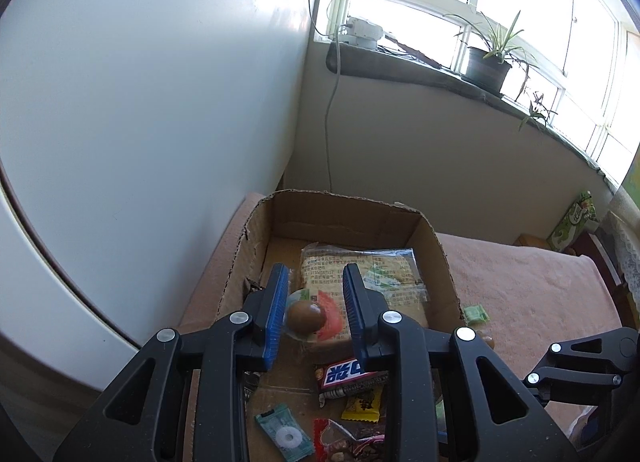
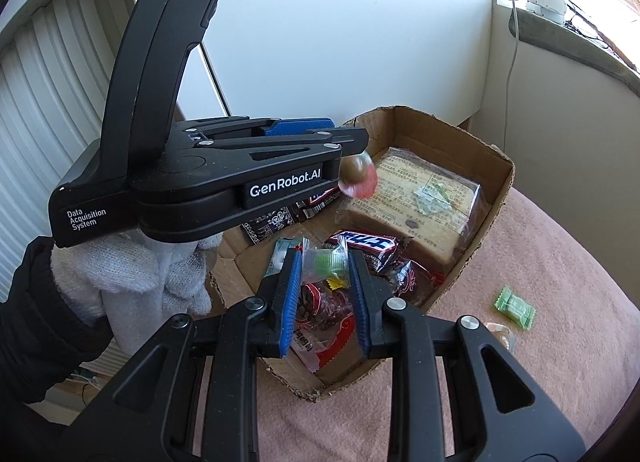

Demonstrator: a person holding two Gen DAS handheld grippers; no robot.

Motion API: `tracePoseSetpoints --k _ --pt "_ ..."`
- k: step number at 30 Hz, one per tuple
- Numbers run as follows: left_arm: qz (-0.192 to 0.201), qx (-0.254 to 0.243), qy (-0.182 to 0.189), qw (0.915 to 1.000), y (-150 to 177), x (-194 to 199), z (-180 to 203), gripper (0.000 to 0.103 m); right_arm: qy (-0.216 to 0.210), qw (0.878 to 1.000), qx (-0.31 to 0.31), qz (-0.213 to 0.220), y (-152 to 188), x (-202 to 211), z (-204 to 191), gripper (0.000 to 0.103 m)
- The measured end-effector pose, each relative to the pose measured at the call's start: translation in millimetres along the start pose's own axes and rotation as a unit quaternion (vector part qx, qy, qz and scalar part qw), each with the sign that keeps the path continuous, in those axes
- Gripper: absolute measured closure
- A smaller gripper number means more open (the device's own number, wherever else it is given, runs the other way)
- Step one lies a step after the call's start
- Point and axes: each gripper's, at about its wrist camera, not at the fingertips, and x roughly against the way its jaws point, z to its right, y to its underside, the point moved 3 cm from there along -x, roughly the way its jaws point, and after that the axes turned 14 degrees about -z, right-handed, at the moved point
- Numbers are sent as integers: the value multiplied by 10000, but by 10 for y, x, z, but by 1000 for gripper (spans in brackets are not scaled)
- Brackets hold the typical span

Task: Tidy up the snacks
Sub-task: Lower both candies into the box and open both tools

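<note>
While the left gripper [image 1: 316,302] hangs over the cardboard box [image 1: 434,238], its blue pads [image 1: 276,314] sit apart w/ a clear-wrapped brown round snack [image 1: 306,316] between them. The wrapper's left edge touches the left pad; a gap shows on the right side, so can't tell if it's truly clamped. In the right wrist view the same snack shows at the left gripper's tip, above the box's contents.

The right gripper [image 2: 325,274] is closed on a clear wrapper w/ a green candy [image 2: 326,264], held over the near end of the box.

Inside the box: a large wrapped bread block [image 2: 420,201] toward the far end, a Snickers bar [image 2: 370,244] just in front of it, a teal packet w/ a white ring [image 1: 285,436], a small yellow packet [image 1: 363,406] and a red-patterned bag [image 2: 328,336] at the near end.

The box rests on a pink-covered surface [image 2: 540,362]. A green wrapped candy [image 2: 514,306] lies on the pink cover right of the box, well apart from it. A white-gloved hand [image 2: 160,282] holds the left gripper's handle.
</note>
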Motion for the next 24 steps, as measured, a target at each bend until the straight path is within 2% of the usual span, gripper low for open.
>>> tracePoseSetpoints --k 6,10,11,12,14,15,19,21,24 --pt "10 0 -28 10000 1 19 12 76 16 10000 14 42 19 32 -11 77" --pt "30 -7 -37 10000 -3 35 26 73 55 10000 37 70 31 60 -11 62" --pt "41 -6 -50 10000 -3 40 28 67 73 9999 43 79 35 65 -15 54" --pt "53 1 -54 10000 -1 47 28 62 102 9999 56 95 35 78 -25 52" --pt "61 17 -60 10000 -4 56 26 57 151 9998 90 121 39 102 -44 39" --pt "68 19 -65 10000 -4 62 26 52 172 9997 109 141 48 123 -60 39" --pt "82 -15 -72 9999 -6 81 41 45 216 9996 120 132 69 141 -62 38" --pt "94 1 -99 9999 -7 91 42 38 244 9996 103 120 85 146 -55 38" --pt "115 13 -110 9999 -8 113 51 37 263 9995 100 106 103 155 -44 38"
